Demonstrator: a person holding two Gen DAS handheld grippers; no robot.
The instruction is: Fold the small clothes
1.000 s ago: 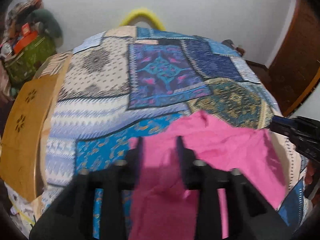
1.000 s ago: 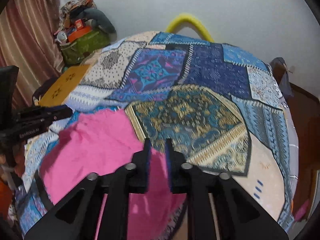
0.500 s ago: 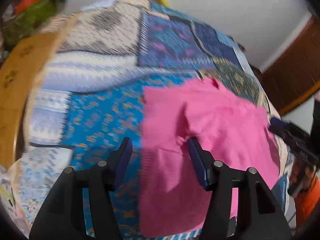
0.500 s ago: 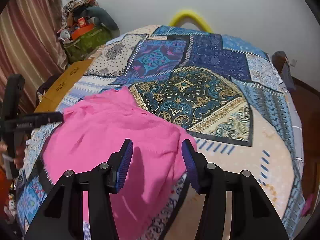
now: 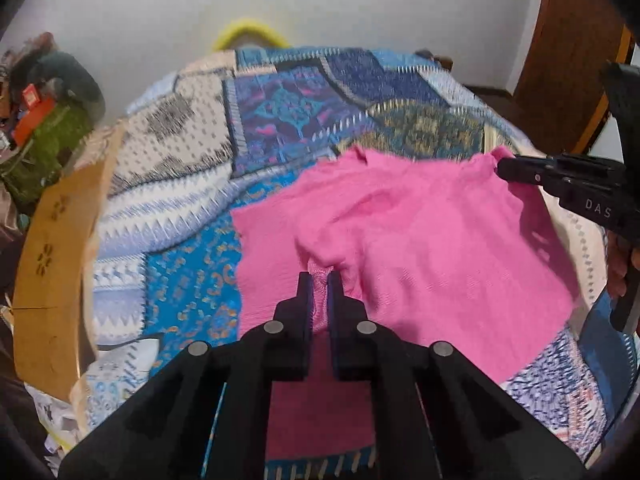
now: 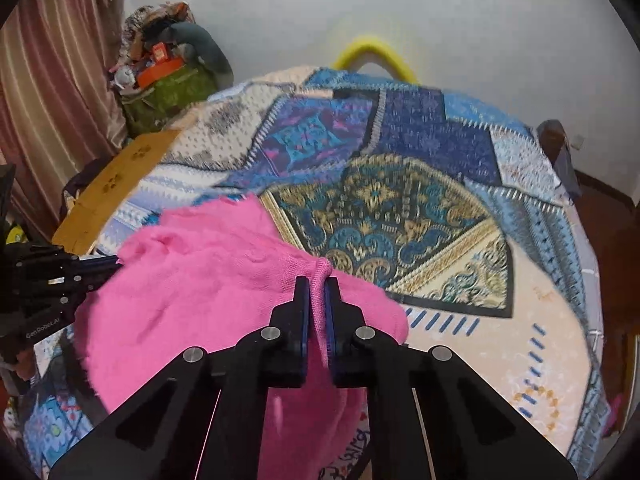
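Observation:
A pink knitted garment lies partly folded on a patchwork bedspread. My left gripper is shut on a pinch of the pink garment near its left side. My right gripper is shut on a bunched fold of the same garment at its right edge. The right gripper also shows at the right of the left wrist view, at the garment's far corner. The left gripper shows at the left of the right wrist view.
A wooden bed board runs along the left side. A pile of bags and clutter sits by the curtain at the back left. A yellow hoop leans on the white wall. A brown door stands at the right.
Half a second ago both grippers were open above the garment. Now both have shut on pinches of the pink fabric.

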